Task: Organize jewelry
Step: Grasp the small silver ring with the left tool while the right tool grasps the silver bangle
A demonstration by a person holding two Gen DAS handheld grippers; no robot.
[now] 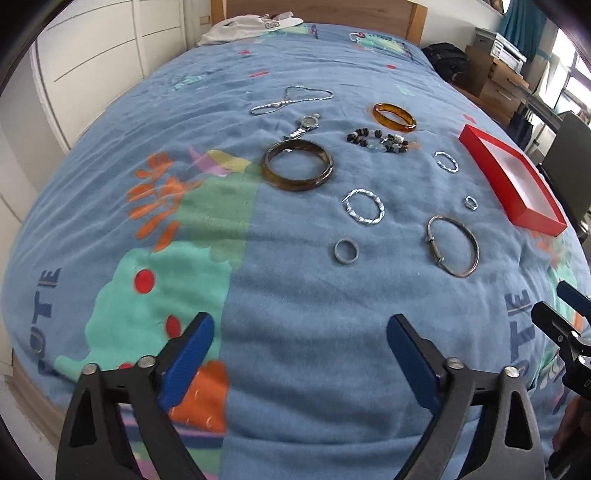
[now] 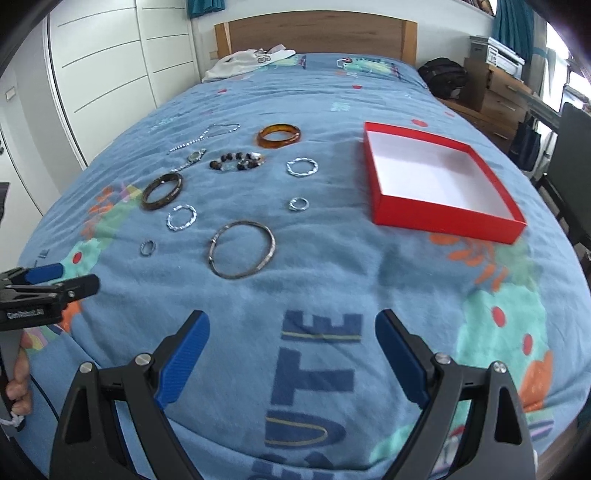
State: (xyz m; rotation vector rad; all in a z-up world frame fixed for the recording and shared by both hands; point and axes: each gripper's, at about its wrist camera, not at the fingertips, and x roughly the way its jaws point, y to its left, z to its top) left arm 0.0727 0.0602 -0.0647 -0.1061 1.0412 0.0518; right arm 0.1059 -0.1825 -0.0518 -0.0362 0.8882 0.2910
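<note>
Jewelry lies spread on a blue bedspread (image 1: 295, 295): a dark brown bangle (image 1: 297, 164) (image 2: 163, 191), an amber bangle (image 1: 393, 117) (image 2: 279, 136), a thin silver bangle (image 1: 453, 245) (image 2: 242, 254), two twisted silver rings (image 1: 364, 206) (image 2: 302, 167), small rings (image 1: 346, 251) (image 2: 298, 204), a bead bracelet (image 1: 378, 139) (image 2: 234, 161), a watch (image 1: 306, 124) and a chain necklace (image 1: 291, 99). An empty red box (image 2: 439, 177) (image 1: 511, 181) sits to the right. My left gripper (image 1: 301, 354) and right gripper (image 2: 291, 350) are both open and empty, hovering near the bed's front.
White clothing (image 2: 251, 61) lies by the wooden headboard (image 2: 314, 31). White wardrobe doors (image 2: 103, 74) stand left. A black bag (image 2: 443, 75), drawers and a chair (image 2: 572, 147) stand right of the bed.
</note>
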